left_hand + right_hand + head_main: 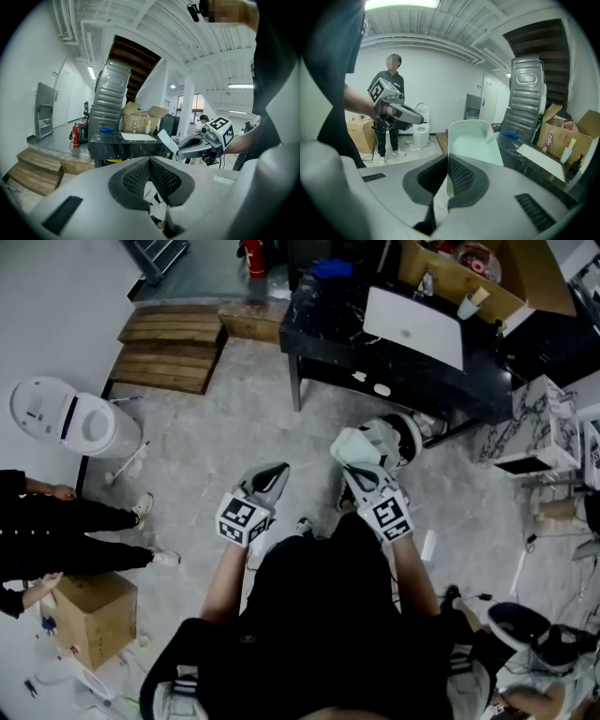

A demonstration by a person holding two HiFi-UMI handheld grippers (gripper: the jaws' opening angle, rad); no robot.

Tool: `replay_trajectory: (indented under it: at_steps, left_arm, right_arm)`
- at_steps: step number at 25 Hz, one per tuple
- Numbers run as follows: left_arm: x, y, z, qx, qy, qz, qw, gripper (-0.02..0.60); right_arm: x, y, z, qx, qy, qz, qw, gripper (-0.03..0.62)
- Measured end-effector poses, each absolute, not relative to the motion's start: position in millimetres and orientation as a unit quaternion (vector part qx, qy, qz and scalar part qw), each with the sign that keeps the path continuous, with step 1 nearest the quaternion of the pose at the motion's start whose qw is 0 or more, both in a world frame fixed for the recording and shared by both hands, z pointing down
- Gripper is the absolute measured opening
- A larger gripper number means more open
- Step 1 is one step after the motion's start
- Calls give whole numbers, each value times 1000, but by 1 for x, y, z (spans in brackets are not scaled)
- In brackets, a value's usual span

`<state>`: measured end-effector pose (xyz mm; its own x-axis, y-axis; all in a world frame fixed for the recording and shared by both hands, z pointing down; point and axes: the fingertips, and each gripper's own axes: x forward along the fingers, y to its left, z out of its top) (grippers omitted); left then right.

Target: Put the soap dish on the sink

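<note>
The soap dish (474,140) on my screen is a pale mint green, fading toward white at its rim. The right claw (447,161) and left claw (150,161) are both light grey with black, mesh-patterned pads, and each carries a cube of black-and-white square markers. The counter (328,306) is black with thin white veins (a marble look), and the sink (412,326) is plain white. The floor (234,427) is mottled grey, the toilet (70,418) white, the cardboard box (94,615) brown, the fire extinguisher (255,257) red.
</note>
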<state>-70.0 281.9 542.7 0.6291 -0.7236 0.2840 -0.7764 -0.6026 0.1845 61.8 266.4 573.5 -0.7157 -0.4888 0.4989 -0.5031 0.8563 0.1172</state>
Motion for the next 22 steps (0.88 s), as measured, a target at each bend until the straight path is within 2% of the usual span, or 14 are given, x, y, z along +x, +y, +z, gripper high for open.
replay_trajectory:
  at_steps: [22]
  left_arm:
    - [-74, 185, 547, 863, -468, 87, 168, 0]
  right_arm:
    - [47, 153, 575, 212, -941, 10, 264, -2]
